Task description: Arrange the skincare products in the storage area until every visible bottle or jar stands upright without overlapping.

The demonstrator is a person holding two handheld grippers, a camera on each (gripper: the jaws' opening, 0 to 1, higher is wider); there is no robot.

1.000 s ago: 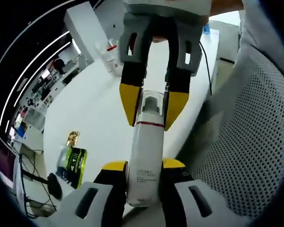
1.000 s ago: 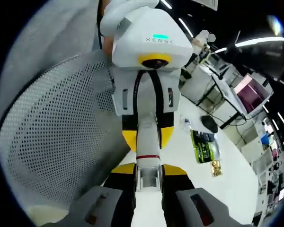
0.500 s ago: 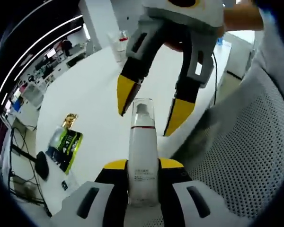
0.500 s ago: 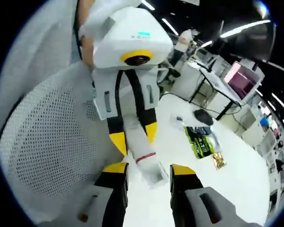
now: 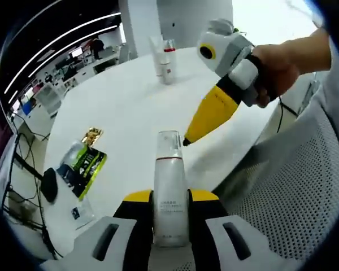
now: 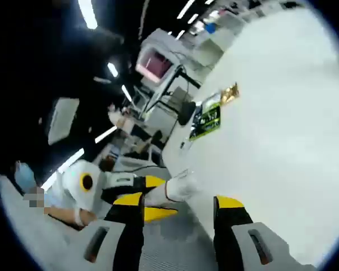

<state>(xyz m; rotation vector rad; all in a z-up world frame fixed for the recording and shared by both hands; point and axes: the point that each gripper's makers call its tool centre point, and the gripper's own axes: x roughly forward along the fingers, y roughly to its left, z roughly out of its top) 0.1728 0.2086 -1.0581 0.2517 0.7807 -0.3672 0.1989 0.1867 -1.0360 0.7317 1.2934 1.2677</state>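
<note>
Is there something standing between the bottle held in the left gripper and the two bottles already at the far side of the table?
Mostly not. The white bottle sits clamped in the left gripper, and bare white table stretches to the two bottles at the far edge. The right gripper hangs just right of that path; the green packet lies off left.

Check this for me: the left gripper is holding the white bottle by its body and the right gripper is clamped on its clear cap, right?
Not quite. The left gripper does hold the white bottle by its body, but the right gripper is off the clear cap, beside it, as the left gripper view shows.
</note>
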